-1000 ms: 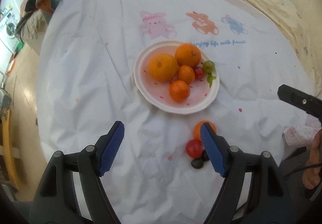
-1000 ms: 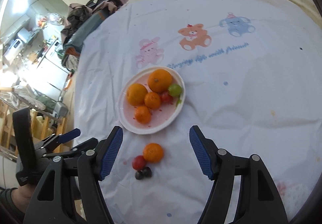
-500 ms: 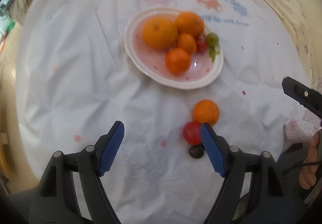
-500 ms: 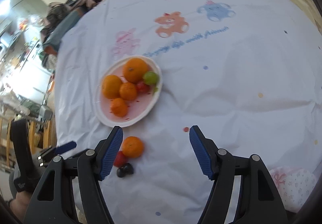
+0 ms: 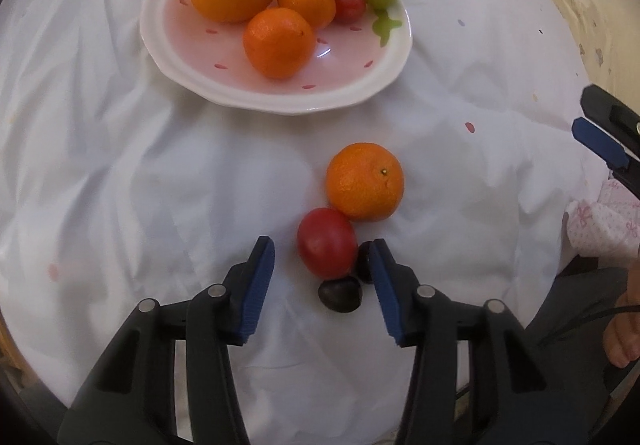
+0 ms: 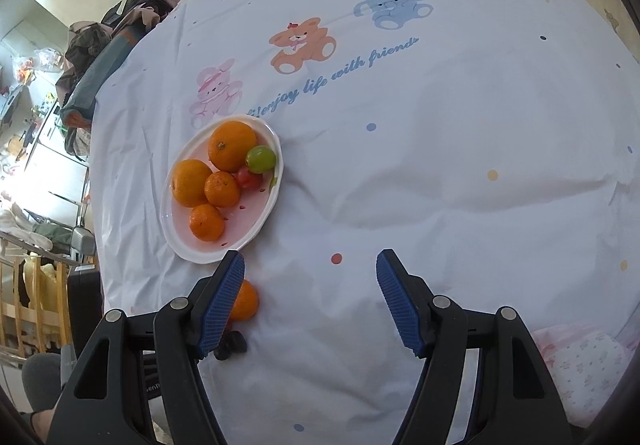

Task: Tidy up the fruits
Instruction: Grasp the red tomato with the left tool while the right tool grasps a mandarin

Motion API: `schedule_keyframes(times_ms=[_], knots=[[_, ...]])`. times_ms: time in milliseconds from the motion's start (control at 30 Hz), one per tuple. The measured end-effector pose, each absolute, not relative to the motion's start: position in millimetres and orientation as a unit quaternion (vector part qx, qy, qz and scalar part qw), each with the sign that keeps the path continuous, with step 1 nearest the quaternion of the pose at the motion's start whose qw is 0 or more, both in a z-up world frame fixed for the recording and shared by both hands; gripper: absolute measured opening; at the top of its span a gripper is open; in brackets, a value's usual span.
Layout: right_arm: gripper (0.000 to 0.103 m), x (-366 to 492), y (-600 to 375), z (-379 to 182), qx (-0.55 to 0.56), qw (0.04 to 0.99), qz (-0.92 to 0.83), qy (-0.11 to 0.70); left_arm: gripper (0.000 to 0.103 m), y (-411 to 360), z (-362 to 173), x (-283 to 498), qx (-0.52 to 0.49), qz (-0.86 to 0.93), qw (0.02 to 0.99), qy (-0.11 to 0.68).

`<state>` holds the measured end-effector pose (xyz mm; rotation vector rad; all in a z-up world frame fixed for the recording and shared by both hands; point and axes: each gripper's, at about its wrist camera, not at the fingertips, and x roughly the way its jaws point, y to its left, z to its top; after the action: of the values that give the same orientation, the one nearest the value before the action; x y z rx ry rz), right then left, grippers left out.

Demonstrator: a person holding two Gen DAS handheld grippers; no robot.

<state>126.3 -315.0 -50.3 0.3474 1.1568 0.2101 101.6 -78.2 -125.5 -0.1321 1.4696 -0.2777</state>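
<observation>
White cloth: a white printed tablecloth (image 5: pixel 120 173) with cartoon bears covers the worktop; creased and soft.
Plate: a white scalloped ceramic plate with a pink centre (image 5: pixel 224 93) sits far from the camera, holding four oranges, a small red tomato and a green one.
Loose fruit: a small orange mandarin (image 5: pixel 364 181) lies on the cloth near the plate's near edge; touching its near side is a red oval tomato (image 5: pixel 326 243), with two small dark, glossy fruits (image 5: pixel 340 295) just nearer.
Left hand-held gripper (image 5: pixel 320 283): points steeply down, jaws closing around the red oval tomato and the dark pieces; the blue pads do not yet press on anything.
Right hand-held gripper (image 6: pixel 310 303): spread wide above bare cloth, right of the loose fruit, holding nothing.
Handling: the tomato looks light, smooth-skinned and easily bruised; its slick skin may squirt out of a hard pinch.
Hold: across its widest middle, gently.
Risk: the right pad sits close to a dark fruit and may nudge it.
</observation>
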Motion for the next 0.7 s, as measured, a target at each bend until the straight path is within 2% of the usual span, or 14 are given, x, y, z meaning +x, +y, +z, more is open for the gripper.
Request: schedule_keyframes(times_ms=[67,133,467,700], knots=[[0.071,126.7,-316.5,-51.1,0.164,0.817,0.097,0.544,0.037,-73.2,-129.1,103.8,-0.084,-0.123,0.725,0.672],[0.071,126.4,-317.1,-51.6,0.166,0.816,0.097,0.545,0.027,-63.7,-132.2,107.9,-0.112,-0.123,0.715,0.679],[0.071,126.5,-307.3,-54.2,0.147,0.815,0.101,0.551,0.026,-60.1,-106.3,96.5,-0.087,-0.115,0.741,0.656],[0.071,131.1,-270.6,-78.9,0.136,0.771,0.154,0.603,0.026,-6.4,-77.7,89.2,-0.073,-0.040,0.775,0.627]])
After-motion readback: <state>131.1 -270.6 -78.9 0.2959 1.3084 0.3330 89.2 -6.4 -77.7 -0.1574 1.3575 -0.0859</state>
